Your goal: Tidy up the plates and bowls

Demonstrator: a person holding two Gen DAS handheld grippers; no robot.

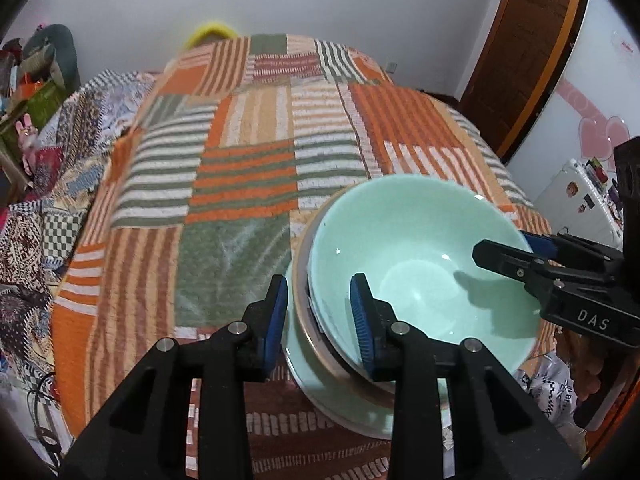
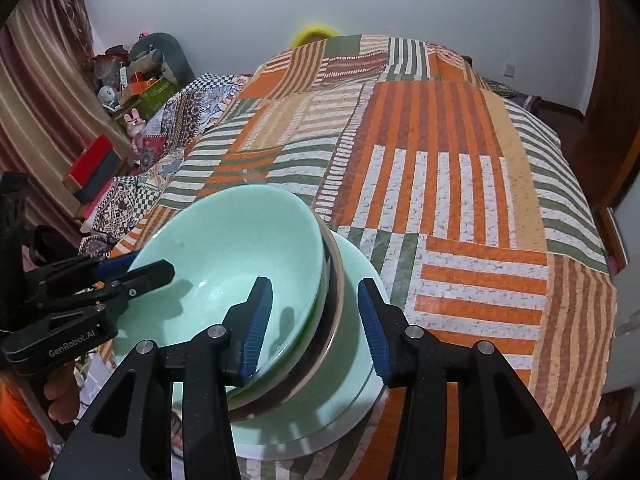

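Your left tool [image 1: 319, 318] straddles the near-left rim of the mint bowl [image 1: 420, 256], jaws released, pads clear of it. Opposite, your right tool [image 2: 316, 326] straddles the other rim, likewise released. That bowl sits nested in a brown-rimmed bowl [image 2: 336, 280] on a pale green plate [image 2: 360, 280], all at the near edge of the bed [image 2: 460, 184]. Lift both tools straight up, so neither pad drags the rim and shifts the stack.
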